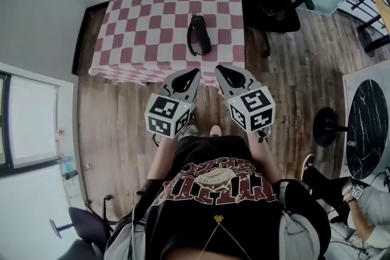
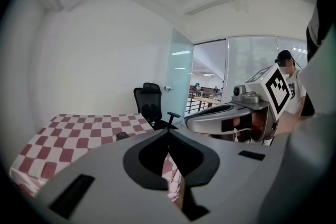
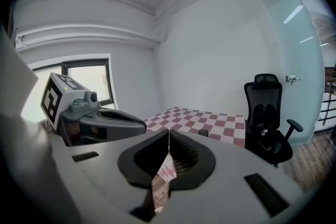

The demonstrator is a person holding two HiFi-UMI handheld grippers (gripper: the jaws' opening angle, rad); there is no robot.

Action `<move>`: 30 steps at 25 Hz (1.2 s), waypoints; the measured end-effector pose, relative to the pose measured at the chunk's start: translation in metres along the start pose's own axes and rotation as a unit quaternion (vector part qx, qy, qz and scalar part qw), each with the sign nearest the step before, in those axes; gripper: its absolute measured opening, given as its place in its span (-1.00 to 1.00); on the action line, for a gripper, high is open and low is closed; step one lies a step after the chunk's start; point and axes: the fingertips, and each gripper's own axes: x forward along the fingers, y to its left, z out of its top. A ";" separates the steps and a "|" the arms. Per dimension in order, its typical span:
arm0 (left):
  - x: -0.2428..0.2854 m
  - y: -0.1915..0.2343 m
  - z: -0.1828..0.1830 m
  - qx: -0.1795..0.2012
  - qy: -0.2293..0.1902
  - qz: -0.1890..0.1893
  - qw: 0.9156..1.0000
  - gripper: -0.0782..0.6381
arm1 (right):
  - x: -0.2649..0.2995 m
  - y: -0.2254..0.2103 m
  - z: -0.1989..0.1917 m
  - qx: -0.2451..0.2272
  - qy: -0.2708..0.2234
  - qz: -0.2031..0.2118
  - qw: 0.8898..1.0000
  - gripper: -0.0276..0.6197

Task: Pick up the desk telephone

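The black desk telephone (image 1: 198,34) lies on the checkered counter (image 1: 146,15), toward its near edge. The left gripper (image 1: 194,72) and right gripper (image 1: 218,69) hover side by side short of it (neither touching it), jaws pressed together, holding nothing.

The person is wearing a black T-shirt (image 1: 213,204) carrying a cream and red print across the chest, with a thin yellow cord (image 1: 214,234) hanging down its front. The left gripper (image 1: 196,72) and right gripper (image 1: 217,69) are each showing a smooth grey shell tapering to a point around a black teardrop hollow. The left cube (image 1: 167,114) and right cube (image 1: 251,108) are bearing black-and-white square markers.
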 end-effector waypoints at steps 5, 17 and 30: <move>0.014 0.025 0.006 0.008 0.007 -0.022 1.000 -0.78 | 0.025 -0.007 0.007 0.005 0.005 -0.020 1.000 -0.85; 0.030 0.077 0.011 0.017 0.012 -0.074 0.997 -0.78 | 0.077 -0.008 0.024 0.013 0.008 -0.058 0.998 -0.85; 0.028 0.110 0.009 0.028 0.019 -0.103 0.994 -0.78 | 0.105 0.000 0.027 0.034 0.010 -0.091 0.995 -0.85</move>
